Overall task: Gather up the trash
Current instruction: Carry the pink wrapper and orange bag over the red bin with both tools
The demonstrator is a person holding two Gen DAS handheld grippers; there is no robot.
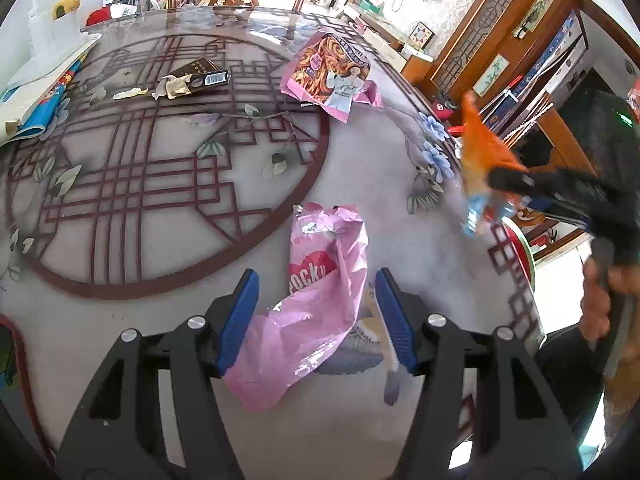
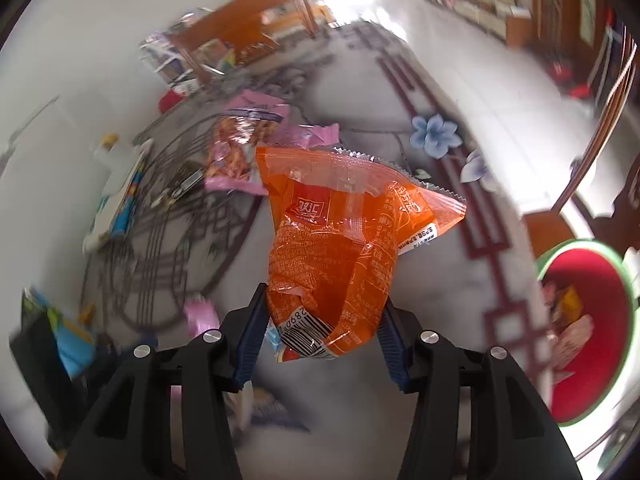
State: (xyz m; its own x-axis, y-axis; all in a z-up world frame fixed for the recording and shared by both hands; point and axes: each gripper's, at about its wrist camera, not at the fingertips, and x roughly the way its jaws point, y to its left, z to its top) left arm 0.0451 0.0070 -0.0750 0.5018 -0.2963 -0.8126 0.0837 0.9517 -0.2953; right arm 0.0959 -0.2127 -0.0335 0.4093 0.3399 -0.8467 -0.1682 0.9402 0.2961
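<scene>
Table (image 1: pixel 360 168), patterned: right gripper (image 2: pixel 324 336) clamped on orange wrapper (image 2: pixel 340 240), lifted clear of the table near its right edge; left gripper (image 1: pixel 316 312) parted astride pink Pocky wrapper (image 1: pixel 320 288) lying on the table, pads not pressing it; pink snack bag (image 1: pixel 332 72) farther back on the table

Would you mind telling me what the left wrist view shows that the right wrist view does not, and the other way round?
Only the left wrist view: the Pocky wrapper lying on the table between the open left hand-held gripper, and the torn paper scraps.
Only the right wrist view: the red bin with wrappers inside, off the table's edge.
Both: the orange wrapper pinched in the right hand-held gripper, lifted off the table, and the pink snack bag farther back.
</scene>
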